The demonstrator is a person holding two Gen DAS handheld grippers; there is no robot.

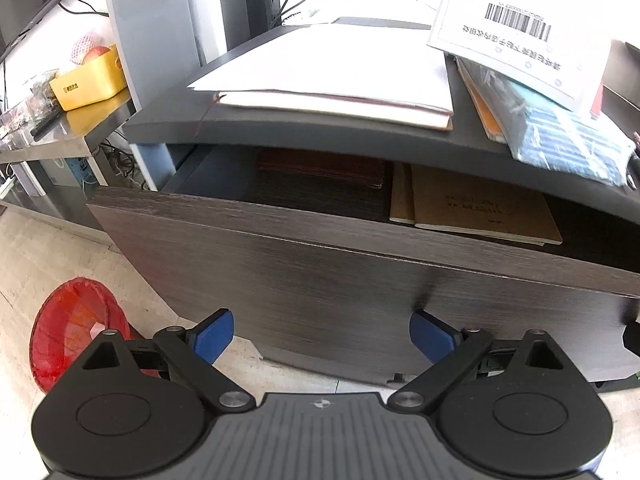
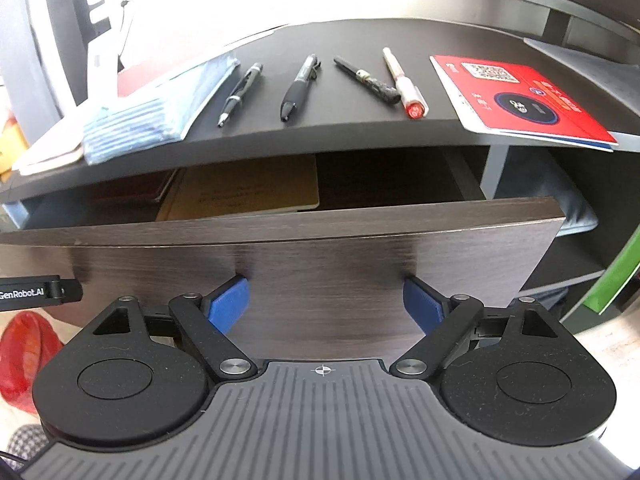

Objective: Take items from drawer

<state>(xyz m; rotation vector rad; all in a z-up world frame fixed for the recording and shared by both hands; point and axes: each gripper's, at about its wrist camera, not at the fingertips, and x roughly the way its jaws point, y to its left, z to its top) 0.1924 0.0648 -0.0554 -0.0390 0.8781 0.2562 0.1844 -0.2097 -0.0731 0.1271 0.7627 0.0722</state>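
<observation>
Under desktop, half-hidden brown notebooks point(image 1: 480, 208)

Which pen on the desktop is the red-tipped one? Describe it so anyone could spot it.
Start at the dark desktop above the open drawer. Four pens lie in a row; it is the last one, beside the red booklet. Only it has a white barrel and red end.

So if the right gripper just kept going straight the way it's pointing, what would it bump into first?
Most likely the dark wood drawer front: the open right gripper points at that panel, below the drawer's opening, though depth is hard to judge.
</observation>
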